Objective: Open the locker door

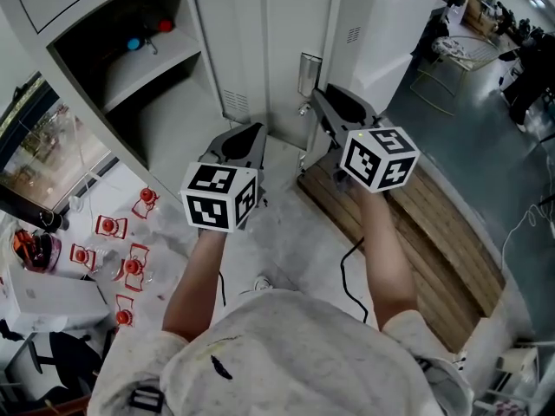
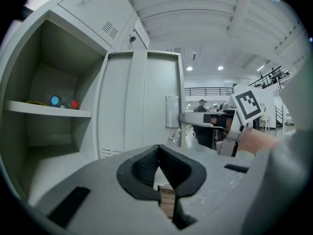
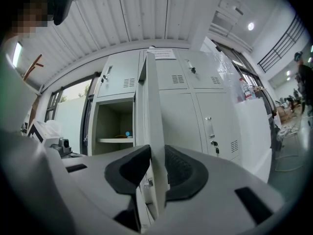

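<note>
Nearest the person, the left gripper (image 2: 159, 163) hangs back empty with its jaws closed together, apart from the door and to the left of the right gripper (image 3: 156, 153). That one points level and is clamped on the free upright edge of the locker door (image 3: 153, 111), a pad on each face. The door stands ajar with its long axis vertical, hinged at the far side beside the open compartment (image 2: 54, 131). Judging from this, the coming pull turns on swinging that gripped edge out toward the person.
</note>
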